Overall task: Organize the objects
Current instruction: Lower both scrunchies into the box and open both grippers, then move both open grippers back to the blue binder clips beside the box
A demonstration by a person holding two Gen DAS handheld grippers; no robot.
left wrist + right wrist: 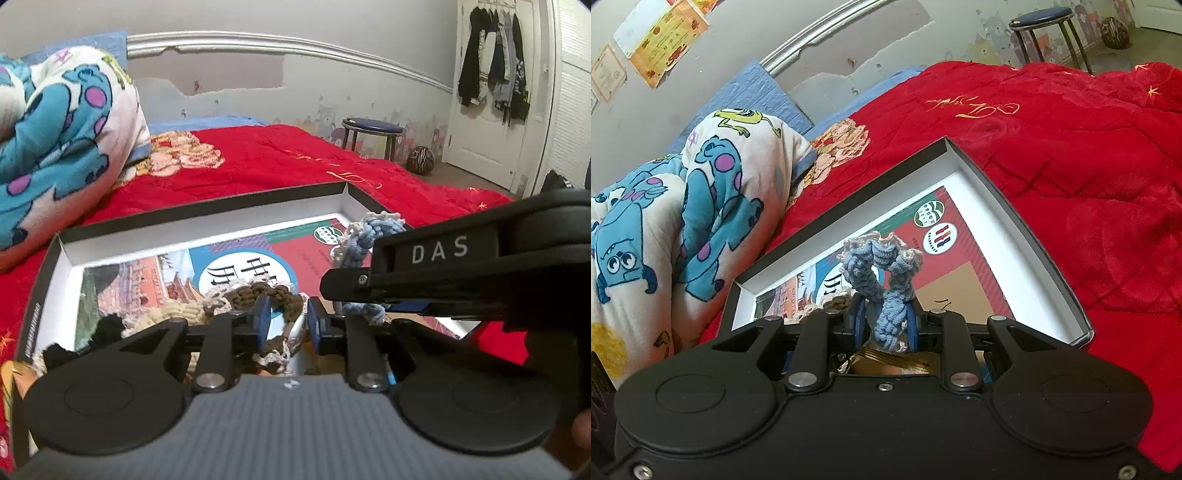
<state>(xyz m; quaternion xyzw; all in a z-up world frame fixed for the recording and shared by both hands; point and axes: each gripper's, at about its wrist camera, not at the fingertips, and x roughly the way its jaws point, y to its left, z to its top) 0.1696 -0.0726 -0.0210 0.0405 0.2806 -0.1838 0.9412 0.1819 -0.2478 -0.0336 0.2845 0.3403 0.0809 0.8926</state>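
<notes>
A shallow box (pixel 207 201) with black outside and white inside lies on the red bed, a colourful printed sheet (pixel 155 280) on its floor. My left gripper (pixel 285 325) is shut on a brown crocheted scrunchie (pixel 255 297) with a white frill, low over the box. A beige scrunchie (pixel 173 314) and a black one (pixel 107 326) lie to its left. My right gripper (pixel 886 325) is shut on a blue crocheted scrunchie (pixel 882 269) with a pale frill, held above the box (pixel 990 218). The right gripper's body (pixel 443 273) crosses the left wrist view.
A rolled blue monster-print blanket (pixel 55 140) lies left of the box on the red quilt (pixel 295 162). A round stool (pixel 373 134), a ball (pixel 421 158) and a white door (pixel 495 92) with hung clothes stand beyond the bed.
</notes>
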